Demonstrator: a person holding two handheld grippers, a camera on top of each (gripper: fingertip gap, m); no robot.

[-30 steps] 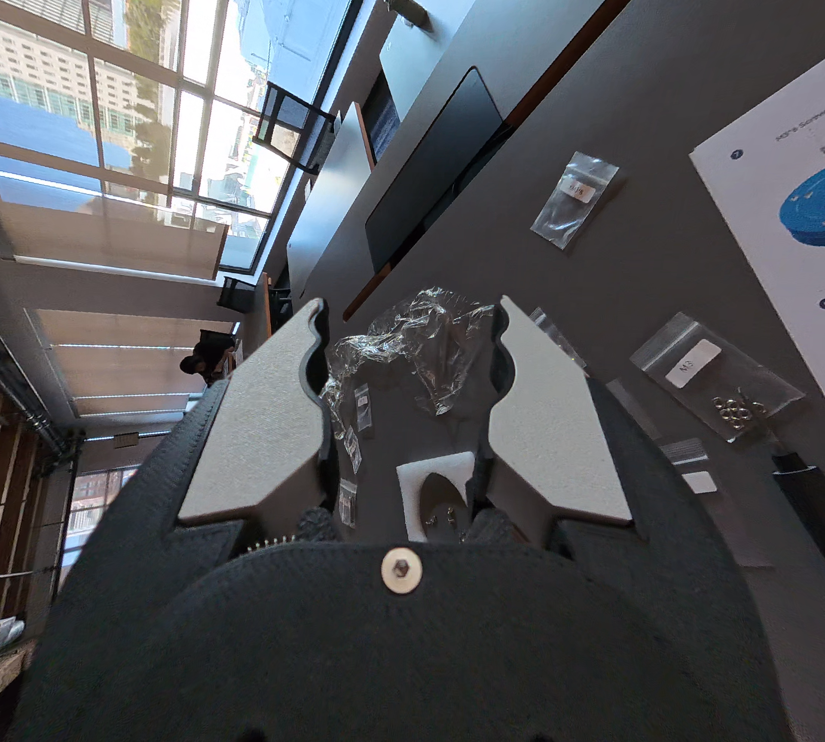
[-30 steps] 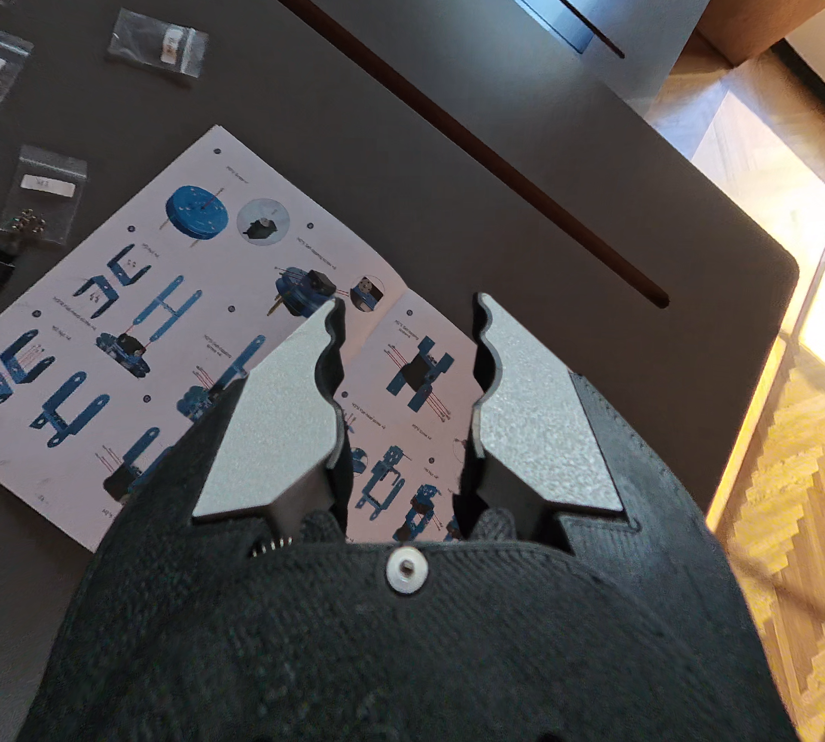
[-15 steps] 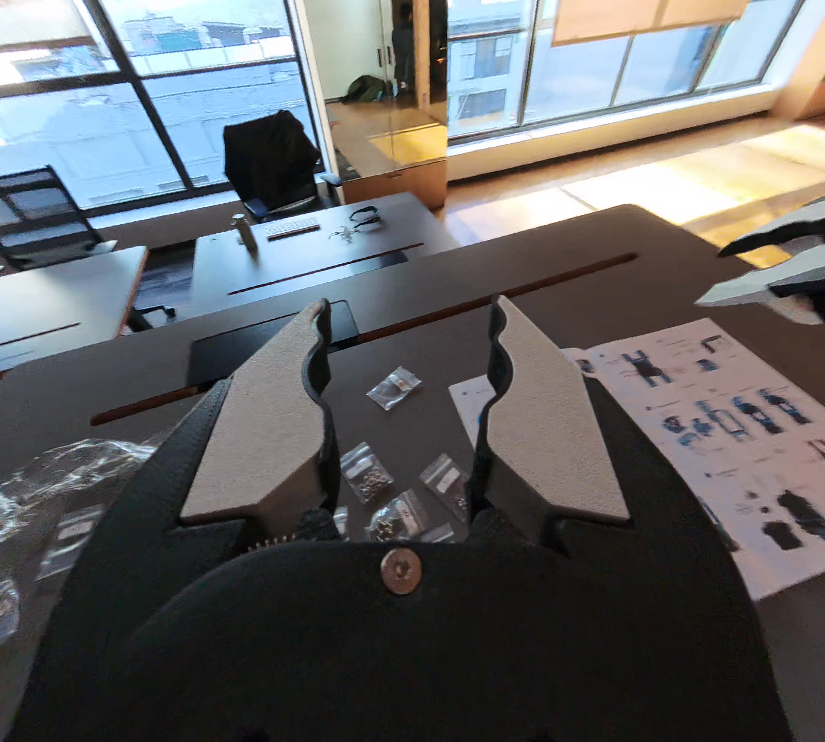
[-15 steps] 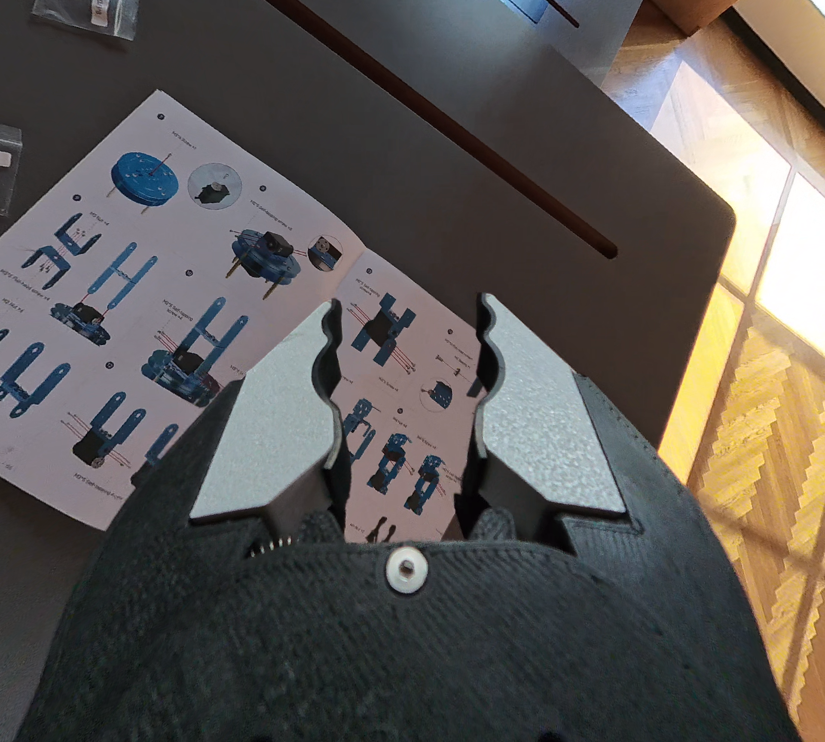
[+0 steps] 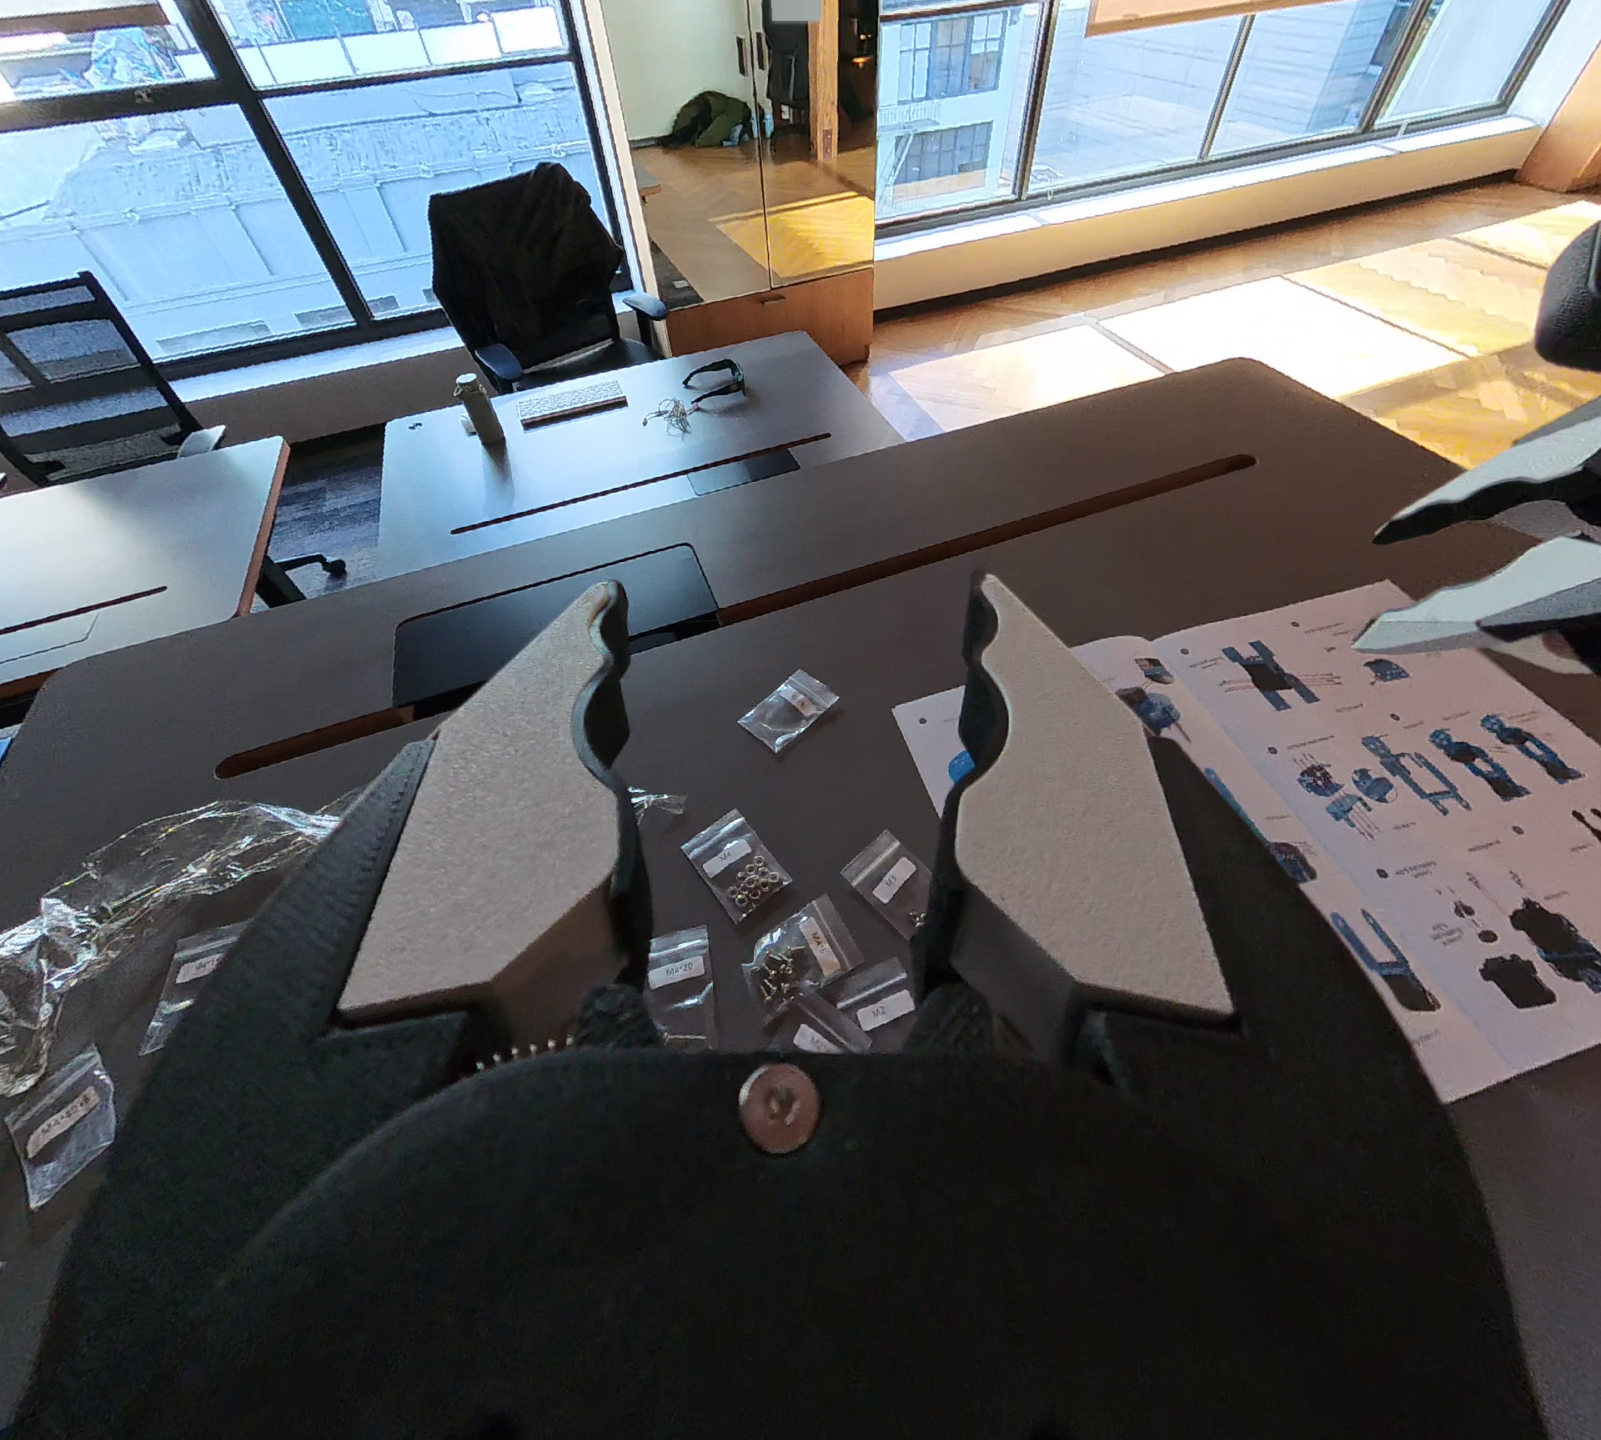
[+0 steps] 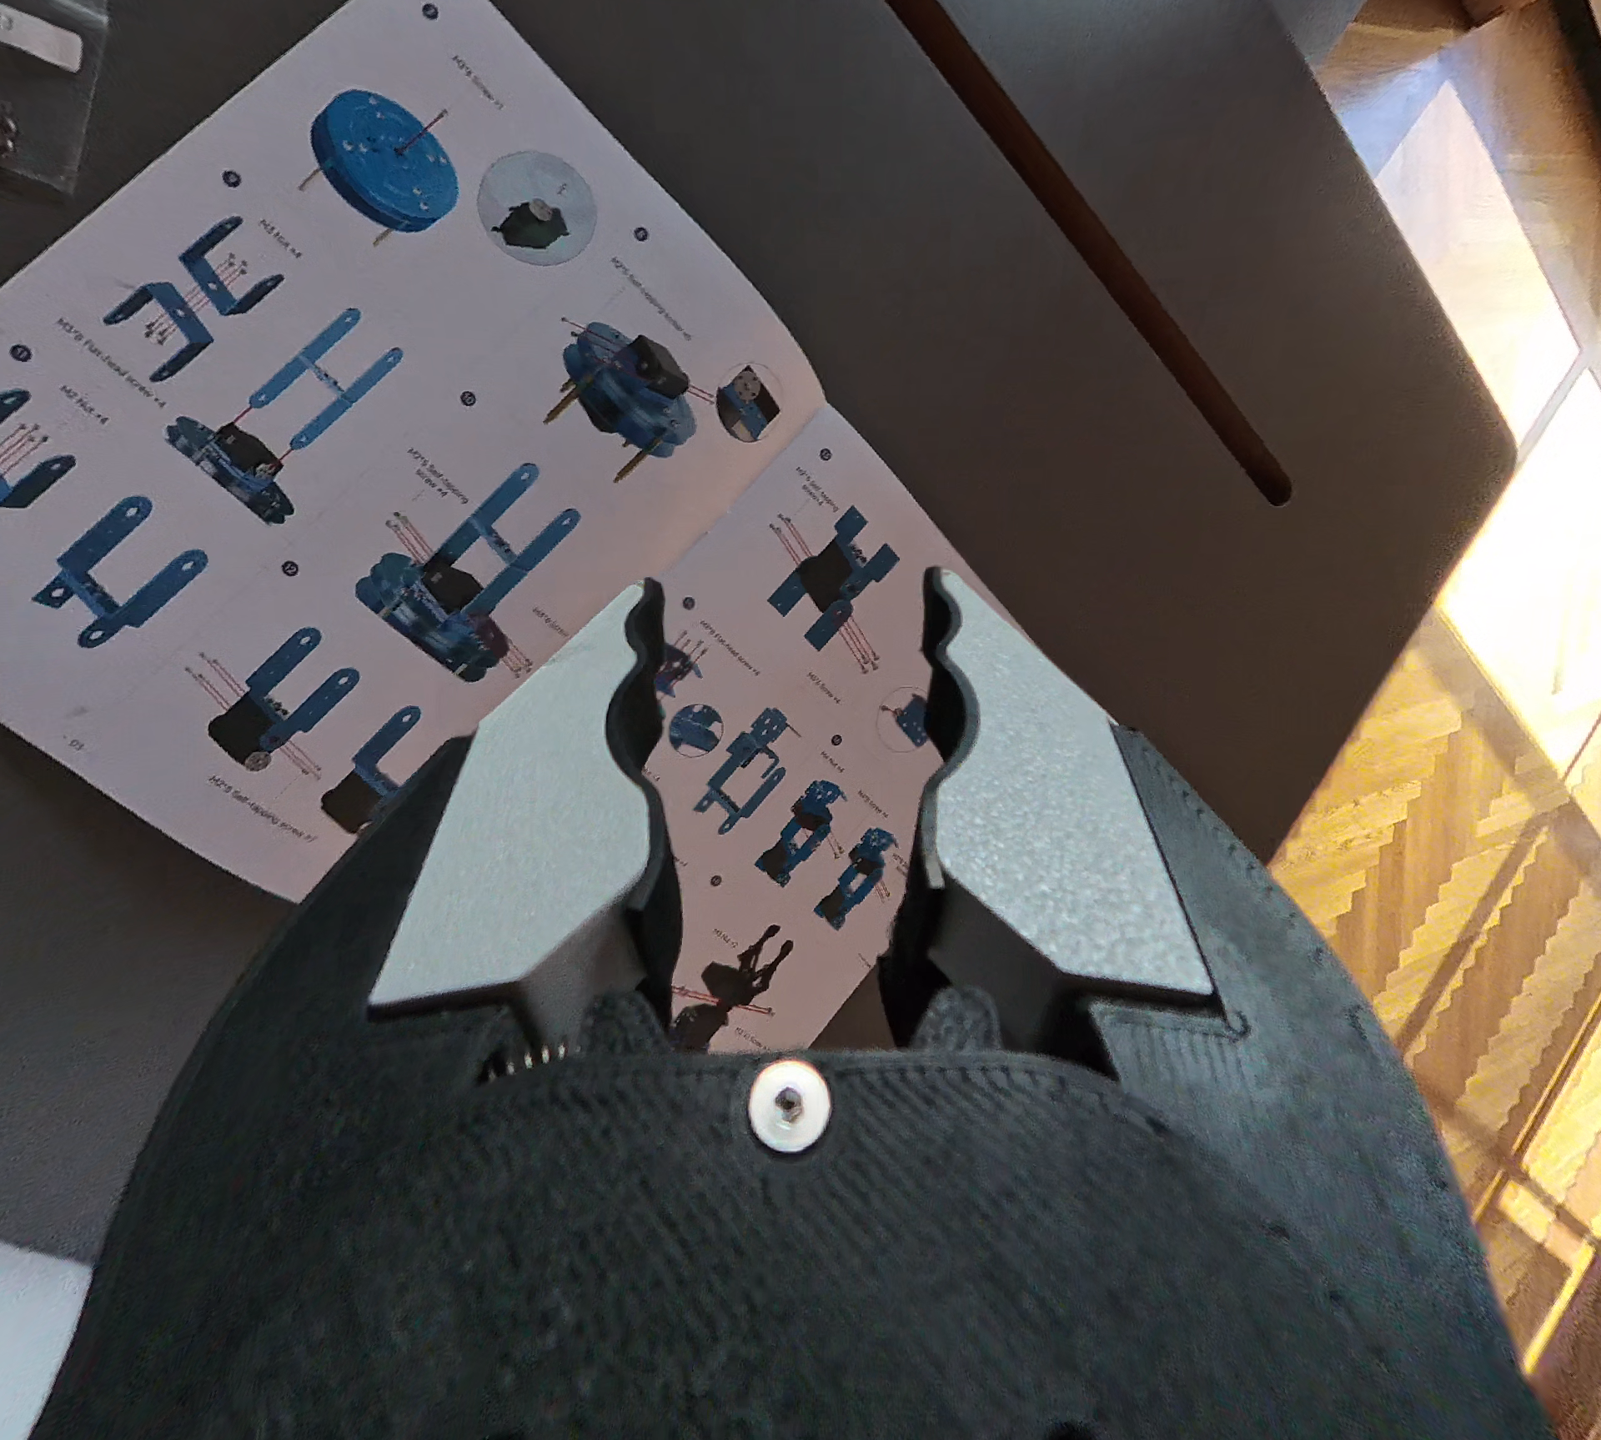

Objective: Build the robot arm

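Note:
My left gripper [image 5: 793,601] is open and empty, held above the dark grey table [image 5: 866,532]. Below its fingers lie several small clear zip bags of screws and nuts [image 5: 747,879], and one more bag [image 5: 787,709] farther off. An open instruction booklet [image 5: 1386,801] with blue part drawings lies to the right. My right gripper [image 6: 787,586] is open and empty, held above the booklet's right page [image 6: 797,705]. It also shows at the right edge of the left wrist view [image 5: 1421,584].
Crumpled clear plastic wrap [image 5: 130,905] and more small bags [image 5: 61,1130] lie at the left. The table's right edge [image 6: 1386,619] drops to a wooden floor [image 6: 1473,835]. Other desks [image 5: 606,445], office chairs [image 5: 528,281] and large windows stand beyond. Left tips to right tips: about 35 cm.
The left view has swung from the plastic wrap up and right to level, over the small bags. The right gripper has moved closer to the booklet's right page. Both stay open.

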